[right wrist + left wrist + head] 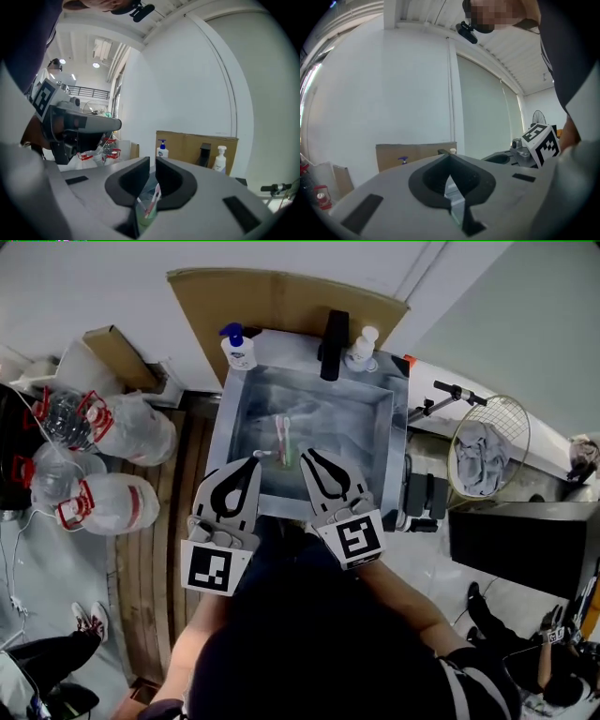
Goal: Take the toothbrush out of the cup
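A pale green cup (286, 458) stands in the steel sink (398, 432) near its front wall, with a pink toothbrush (281, 430) sticking up out of it. My left gripper (255, 461) hangs just left of the cup, shut and holding nothing; in the left gripper view its tips (450, 158) meet. My right gripper (307, 454) hangs just right of the cup, also shut. In the right gripper view the cup (144, 218) and the toothbrush (153, 199) show below, through the hollow behind the shut right gripper (152, 164). Nothing is clamped.
A black faucet (334, 345) stands at the sink's back, between a blue-pump bottle (238, 348) and a white pump bottle (361, 350). Cardboard (281, 298) leans behind them. Water jugs (112, 502) lie on the left, and a wire basket with cloth (487, 448) sits on the right.
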Motion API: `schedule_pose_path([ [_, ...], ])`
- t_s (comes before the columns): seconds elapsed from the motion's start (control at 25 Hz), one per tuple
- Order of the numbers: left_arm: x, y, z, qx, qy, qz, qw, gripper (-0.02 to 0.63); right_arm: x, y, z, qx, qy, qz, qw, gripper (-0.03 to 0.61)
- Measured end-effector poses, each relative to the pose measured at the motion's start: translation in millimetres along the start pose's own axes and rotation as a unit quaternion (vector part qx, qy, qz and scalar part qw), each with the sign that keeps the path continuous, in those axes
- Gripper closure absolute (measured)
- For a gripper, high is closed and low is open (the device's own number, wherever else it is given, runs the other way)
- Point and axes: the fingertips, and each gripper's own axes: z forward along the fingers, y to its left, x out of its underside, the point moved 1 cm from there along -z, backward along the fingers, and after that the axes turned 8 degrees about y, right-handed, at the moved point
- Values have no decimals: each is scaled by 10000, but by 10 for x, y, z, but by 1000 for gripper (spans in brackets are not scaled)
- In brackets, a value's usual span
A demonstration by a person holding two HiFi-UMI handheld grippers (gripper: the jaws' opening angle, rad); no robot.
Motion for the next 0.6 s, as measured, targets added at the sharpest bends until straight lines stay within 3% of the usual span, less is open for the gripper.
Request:
schedule_pose_path([
  [0.28,155,142,315,595,339,-49,9976,592,291,-97,356,121,497,391,9979,548],
  [0.6,482,330,520,836,760,-107,9935,592,822,-143,864,-20,1245,668,9900,546],
])
